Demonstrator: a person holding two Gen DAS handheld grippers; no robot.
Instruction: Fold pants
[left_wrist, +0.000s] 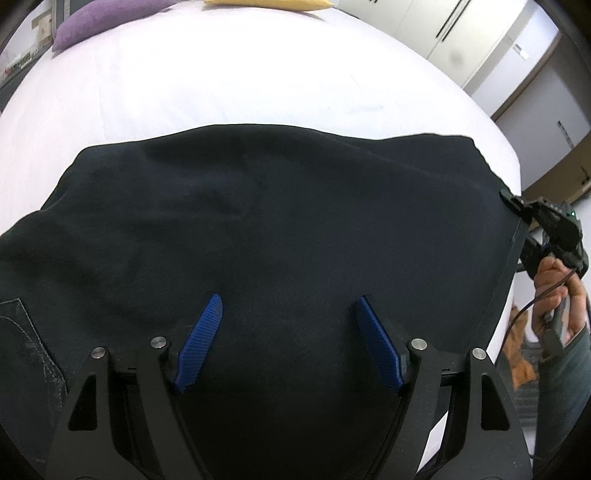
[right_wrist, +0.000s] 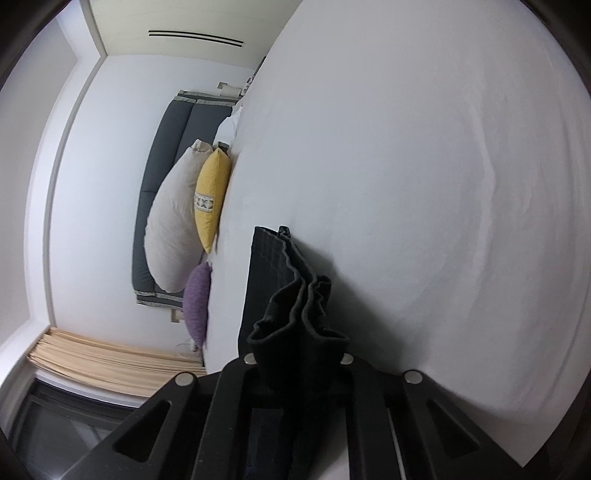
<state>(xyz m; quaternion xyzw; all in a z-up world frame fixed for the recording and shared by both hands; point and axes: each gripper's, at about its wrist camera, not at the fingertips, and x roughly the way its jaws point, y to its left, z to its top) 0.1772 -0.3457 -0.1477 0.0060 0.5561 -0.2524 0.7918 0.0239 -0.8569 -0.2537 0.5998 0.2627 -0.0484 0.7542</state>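
The pants (left_wrist: 280, 229) are lying spread across the white bed (left_wrist: 258, 81). The left gripper (left_wrist: 288, 306) is hovering wide open over them, holding nothing. At three o'clock, the right gripper (right_wrist: 299, 354) is pinching their bunched edge.

Pants (left_wrist: 258, 221) lie on the bed (left_wrist: 258, 81) (pillows (left_wrist: 92, 22) behind them).

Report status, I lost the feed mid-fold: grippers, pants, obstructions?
Left gripper open, jaws spread over the pants. Right gripper shut on bunched pants edge. Pants flat on white bed. No obstruction seen.
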